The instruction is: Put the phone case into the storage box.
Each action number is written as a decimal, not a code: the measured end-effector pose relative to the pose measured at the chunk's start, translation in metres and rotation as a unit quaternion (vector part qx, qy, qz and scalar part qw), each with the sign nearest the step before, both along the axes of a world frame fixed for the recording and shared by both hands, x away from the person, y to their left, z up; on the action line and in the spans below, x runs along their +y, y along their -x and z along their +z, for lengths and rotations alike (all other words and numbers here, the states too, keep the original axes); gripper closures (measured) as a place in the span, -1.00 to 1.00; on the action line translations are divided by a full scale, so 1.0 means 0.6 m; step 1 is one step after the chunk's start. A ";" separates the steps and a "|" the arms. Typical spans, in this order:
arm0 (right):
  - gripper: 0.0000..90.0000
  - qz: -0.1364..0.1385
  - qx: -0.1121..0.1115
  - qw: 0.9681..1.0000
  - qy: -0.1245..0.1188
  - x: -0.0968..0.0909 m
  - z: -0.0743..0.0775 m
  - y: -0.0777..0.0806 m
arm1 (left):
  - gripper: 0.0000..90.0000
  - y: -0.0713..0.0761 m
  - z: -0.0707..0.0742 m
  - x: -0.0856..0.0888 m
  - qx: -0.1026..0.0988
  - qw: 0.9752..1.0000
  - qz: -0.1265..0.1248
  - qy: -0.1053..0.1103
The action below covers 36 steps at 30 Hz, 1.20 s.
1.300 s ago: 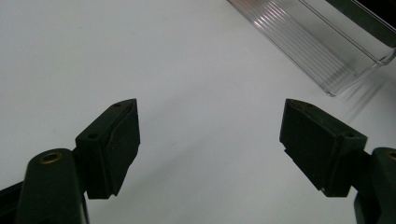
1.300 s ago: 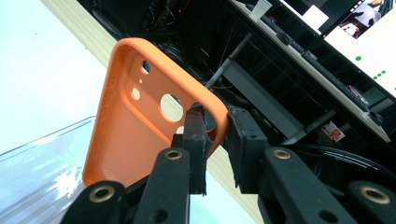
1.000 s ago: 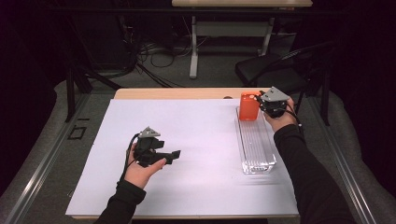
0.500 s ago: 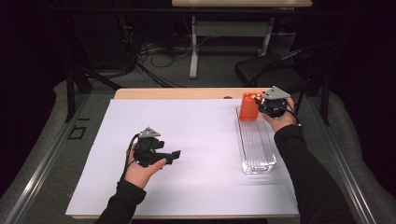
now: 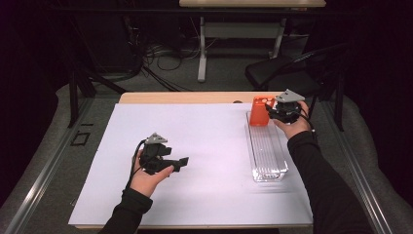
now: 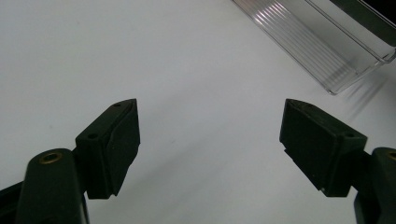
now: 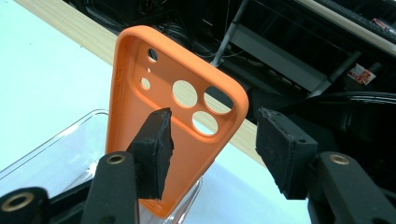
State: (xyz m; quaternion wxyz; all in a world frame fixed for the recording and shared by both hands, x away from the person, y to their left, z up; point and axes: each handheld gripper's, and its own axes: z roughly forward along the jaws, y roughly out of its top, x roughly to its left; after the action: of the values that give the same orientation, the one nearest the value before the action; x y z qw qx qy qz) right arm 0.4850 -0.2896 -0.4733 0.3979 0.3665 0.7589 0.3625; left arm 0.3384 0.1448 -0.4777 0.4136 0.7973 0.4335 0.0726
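Orange case stands in the tray's far end as the right tongs let go

Tongs first: the right gripper (image 5: 271, 110) sits at the far right of the table, its jaws having just been opening. The right gripper view shows them apart, with the right edge of the orange phone case (image 7: 163, 121) in the gap between them. One pad overlaps the inside of the case near its camera cut-outs, the other stands clear to the right, with dark background showing between it and the case edge — so nothing is clamped. That view also shows what the high view cannot: the case is upright, its hollow side turned toward the tongs, its lower end down inside the clear plastic tray (image 7: 56, 154).

From above, the case (image 5: 260, 110) is just a small orange block at the tray's far end, directly left of the right gripper, and the tray (image 5: 267, 161) runs back from it toward the person along the white table cover (image 5: 214, 141).

The left gripper (image 5: 181, 161) rests in the person's left hand (image 5: 148, 178) over the bare cover, well apart from the case. Its own view shows the jaws wide apart with only white surface between them — and, ahead of them to the right, the near corner of the tray (image 6: 327, 51). The case lies outside that picture.
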 end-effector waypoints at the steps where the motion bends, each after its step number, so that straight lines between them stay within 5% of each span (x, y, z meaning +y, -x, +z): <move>1: 0.00 0.001 0.002 1.000 0.000 0.000 0.001 0.001 | -0.54 0.000 0.000 0.000 0.000 1.000 -0.001 0.000; 20: 0.00 -0.032 0.021 0.999 -0.012 -0.018 0.007 0.031 | -0.54 -0.002 0.000 -0.003 0.002 1.000 -0.001 -0.001; 29: 0.03 -0.013 0.036 0.999 -0.037 -0.018 0.015 0.050 | -0.55 -0.004 -0.002 -0.004 0.006 1.000 -0.003 -0.004; 36: -0.02 -0.023 0.050 0.997 -0.049 -0.013 0.022 0.057 | -0.56 -0.004 0.000 -0.005 0.007 1.000 -0.006 0.000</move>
State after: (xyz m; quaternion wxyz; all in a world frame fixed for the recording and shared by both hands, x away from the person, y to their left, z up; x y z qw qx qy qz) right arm 0.4509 -0.2975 -0.4603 0.3494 0.4206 0.7505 0.3711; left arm 0.3406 0.1421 -0.4778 0.4109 0.8004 0.4317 0.0645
